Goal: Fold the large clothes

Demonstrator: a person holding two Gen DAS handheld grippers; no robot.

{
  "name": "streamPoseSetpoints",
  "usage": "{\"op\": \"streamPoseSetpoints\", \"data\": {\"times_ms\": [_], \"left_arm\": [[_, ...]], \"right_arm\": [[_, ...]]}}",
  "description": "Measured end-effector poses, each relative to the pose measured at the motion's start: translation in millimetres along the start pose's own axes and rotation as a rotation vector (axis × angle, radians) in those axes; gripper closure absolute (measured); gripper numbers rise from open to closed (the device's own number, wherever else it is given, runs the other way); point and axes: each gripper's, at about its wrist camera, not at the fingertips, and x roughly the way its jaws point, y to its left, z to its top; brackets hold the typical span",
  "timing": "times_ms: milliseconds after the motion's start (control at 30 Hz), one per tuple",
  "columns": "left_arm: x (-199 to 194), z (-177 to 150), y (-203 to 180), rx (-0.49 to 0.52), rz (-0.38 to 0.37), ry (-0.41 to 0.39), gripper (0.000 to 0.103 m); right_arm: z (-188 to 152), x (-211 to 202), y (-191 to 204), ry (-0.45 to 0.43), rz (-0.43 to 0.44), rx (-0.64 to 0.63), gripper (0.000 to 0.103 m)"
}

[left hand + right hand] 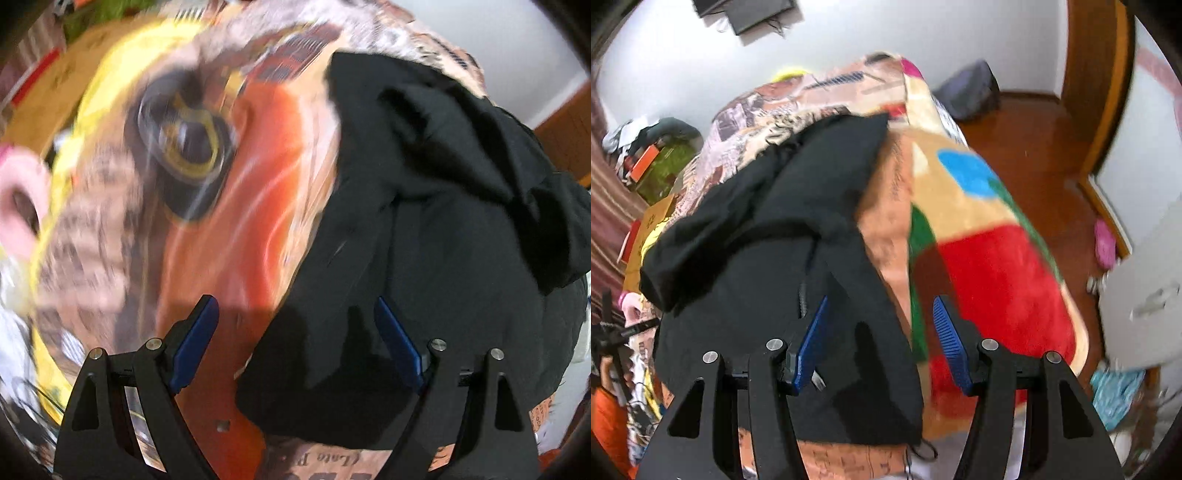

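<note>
A large black garment (443,221) lies crumpled on a bed covered by a patterned blanket (258,166) printed with a big eye. My left gripper (295,306) hovers over the garment's lower left edge, its blue pads wide apart and gripping nothing. In the right wrist view the same black garment (775,240) spreads over the colourful blanket (990,266), and a dark cord (803,291) hangs down it. Above the garment's right edge my right gripper (881,302) stands about half open, and its pads press on nothing. Both views are blurred by motion.
The bed's right side drops to a wooden floor (1034,147) with a dark bag (971,88) by the wall and a pink item (1104,243). A white cabinet (1145,277) stands at right. Boxes and clutter (657,162) lie left of the bed, and a tripod (609,332) stands there.
</note>
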Motion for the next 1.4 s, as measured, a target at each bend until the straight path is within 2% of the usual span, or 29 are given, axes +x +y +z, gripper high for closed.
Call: {"op": "streamPoseSetpoints", "data": {"times_ms": [67,133,267,333,433,500,533,567,633,733,800,933,967,1033,1133,1200,1233,1267,1300,1400], "left_arm": [[12,-9,8,-0.047,-0.045,0.040,0.017],[28,-18,15,-0.084,-0.124,0.079,0.017],[32,-24,9,-0.090,-0.158,0.059,0.017],[33,-23,3,-0.087,-0.163,0.066,0.022],[28,-23,-5,-0.066,-0.171,0.067,0.037],[20,-25,-8,-0.061,-0.199,0.063,0.054],[16,-26,-11,-0.058,-0.226,0.065,0.071],[12,-27,-14,-0.054,-0.230,0.062,0.077],[-3,-28,-22,-0.028,-0.208,0.015,0.077],[-23,-27,-24,-0.035,-0.252,-0.052,0.077],[-27,-28,-25,-0.033,-0.260,-0.069,0.077],[0,-36,-11,-0.068,-0.268,0.018,0.071],[12,-37,-9,-0.076,-0.262,0.048,0.067],[21,-42,-4,-0.111,-0.285,0.051,0.065],[22,-39,0,-0.143,-0.318,0.053,0.064],[16,-37,-7,-0.109,-0.304,0.048,0.072],[10,-35,-13,-0.074,-0.282,0.041,0.077],[1,-33,-20,-0.042,-0.261,0.025,0.078],[-5,-27,-27,-0.024,-0.263,0.007,0.078],[-42,-11,-42,0.002,-0.328,-0.059,0.080]], "right_arm": [[-8,3,-5,0.023,0.008,0.019,0.049],[-13,5,-8,0.040,0.033,0.034,0.049],[-22,20,-10,0.089,0.092,0.051,0.049],[-26,30,-8,0.110,0.108,0.058,0.049],[-28,29,-4,0.099,0.099,0.048,0.049],[-28,21,-4,0.094,0.116,0.042,0.055],[-28,17,-4,0.090,0.129,0.040,0.061],[-29,9,-4,0.081,0.146,0.034,0.068],[-29,-4,0,0.058,0.160,0.010,0.079],[-29,-18,10,0.018,0.194,-0.023,0.081],[-30,-18,14,0.023,0.217,-0.042,0.081],[-38,17,12,0.120,0.222,-0.045,0.076],[-39,23,11,0.130,0.222,-0.039,0.071],[-40,31,5,0.140,0.227,-0.021,0.066],[-37,34,-5,0.165,0.279,0.015,0.065],[-36,32,-10,0.178,0.298,0.034,0.070],[-35,28,-9,0.177,0.306,0.028,0.077],[-35,21,-6,0.170,0.307,0.018,0.089],[-33,17,-4,0.166,0.311,0.012,0.093],[-25,0,4,0.139,0.359,0.024,0.095]]}}
